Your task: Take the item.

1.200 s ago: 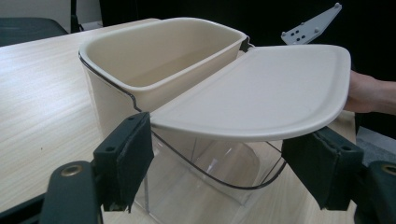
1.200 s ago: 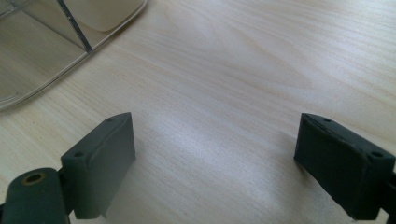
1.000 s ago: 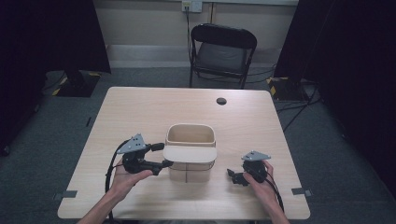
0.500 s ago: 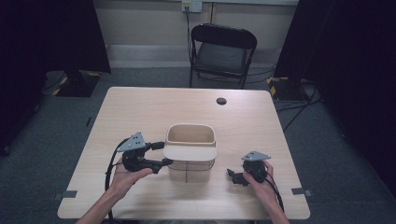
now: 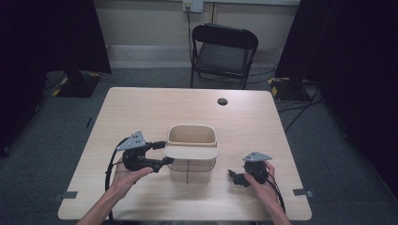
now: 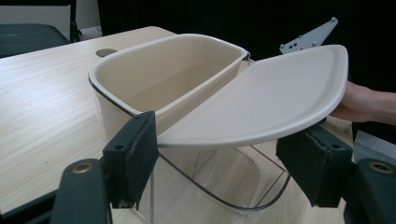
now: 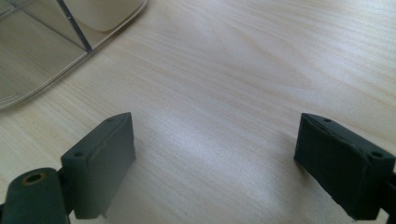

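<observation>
A cream bin [image 5: 191, 140] stands near the middle of the wooden table [image 5: 141, 108], a little toward the near edge. Its upper part is an open cream tub, and below that the body is clear plastic, through which the table shows. A flat cream lid [image 5: 191, 152] with a rounded edge lies level over the near half of the bin, leaving the far half open. In the left gripper view the lid [image 6: 261, 102] reaches out from the tub's rim [image 6: 140, 60], and the inside of the tub looks bare.

The left gripper [image 5: 165, 153] is held just left of the bin, pointing right at it, in the person's left hand [image 5: 126, 174]. Its jaws are spread wide; one stands beside the bin's far-left side and the other at the near-left corner under the lid. In the left gripper view the two black jaws flank the bin's corner and the lid's edge, close to both, but whether either pad touches cannot be told.

The right gripper [image 5: 233, 176] rests low at the table to the right of the bin, apart from it, in the person's right hand [image 5: 263, 180], pointing left. Its jaws are spread wide with only bare tabletop between them; the right gripper view shows the clear base of the bin [image 7: 42, 51] beyond them at the upper left.

A small dark round spot [image 5: 222, 101] sits in the table near the far edge. Beyond the table stands a black folding chair [image 5: 224, 51] on grey carpet.
</observation>
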Motion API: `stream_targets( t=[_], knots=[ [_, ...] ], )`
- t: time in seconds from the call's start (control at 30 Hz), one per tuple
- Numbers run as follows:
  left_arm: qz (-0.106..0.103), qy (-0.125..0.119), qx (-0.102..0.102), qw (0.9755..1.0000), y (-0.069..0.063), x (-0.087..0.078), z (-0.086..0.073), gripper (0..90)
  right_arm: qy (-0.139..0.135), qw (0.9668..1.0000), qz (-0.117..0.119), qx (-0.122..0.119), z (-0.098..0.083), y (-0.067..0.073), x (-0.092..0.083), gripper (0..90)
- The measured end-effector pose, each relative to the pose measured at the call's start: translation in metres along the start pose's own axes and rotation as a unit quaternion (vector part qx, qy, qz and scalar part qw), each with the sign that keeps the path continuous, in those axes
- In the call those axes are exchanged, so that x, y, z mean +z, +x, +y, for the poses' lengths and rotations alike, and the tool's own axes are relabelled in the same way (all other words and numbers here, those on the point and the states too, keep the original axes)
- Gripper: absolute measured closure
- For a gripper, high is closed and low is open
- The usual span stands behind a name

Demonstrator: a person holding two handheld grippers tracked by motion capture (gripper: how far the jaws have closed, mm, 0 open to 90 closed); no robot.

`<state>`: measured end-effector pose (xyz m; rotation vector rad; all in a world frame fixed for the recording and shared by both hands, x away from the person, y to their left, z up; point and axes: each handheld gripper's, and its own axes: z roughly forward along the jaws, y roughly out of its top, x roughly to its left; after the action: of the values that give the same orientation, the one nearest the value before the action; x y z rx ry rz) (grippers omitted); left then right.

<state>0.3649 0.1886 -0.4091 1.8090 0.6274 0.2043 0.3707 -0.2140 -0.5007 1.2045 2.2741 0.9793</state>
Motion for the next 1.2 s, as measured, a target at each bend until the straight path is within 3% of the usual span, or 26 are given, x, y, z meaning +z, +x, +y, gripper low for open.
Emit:
stream_targets(
  t=[0.57, 0.9, 1.2],
  knots=[
    [-0.009, -0.003, -0.003, 1.0, 0.0016, -0.0012, 0.0076, 33.2, 0.0, 1.0, 0.0, 0.0, 0.0, 0.0001, 0.0, 11.5],
    [0.004, -0.003, -0.009, 0.9999, 0.0001, 0.0005, 0.0079, 33.7, 0.0, 1.0, 0.0, 0.0, 0.0, 0.0001, 0.0, 11.4],
    [0.0, -0.003, -0.008, 1.0, 0.0018, -0.0007, 0.0087, 37.1, 0.0, 1.0, 0.0, 0.0, 0.0, 0.0001, 0.0, 11.4]
  ],
)
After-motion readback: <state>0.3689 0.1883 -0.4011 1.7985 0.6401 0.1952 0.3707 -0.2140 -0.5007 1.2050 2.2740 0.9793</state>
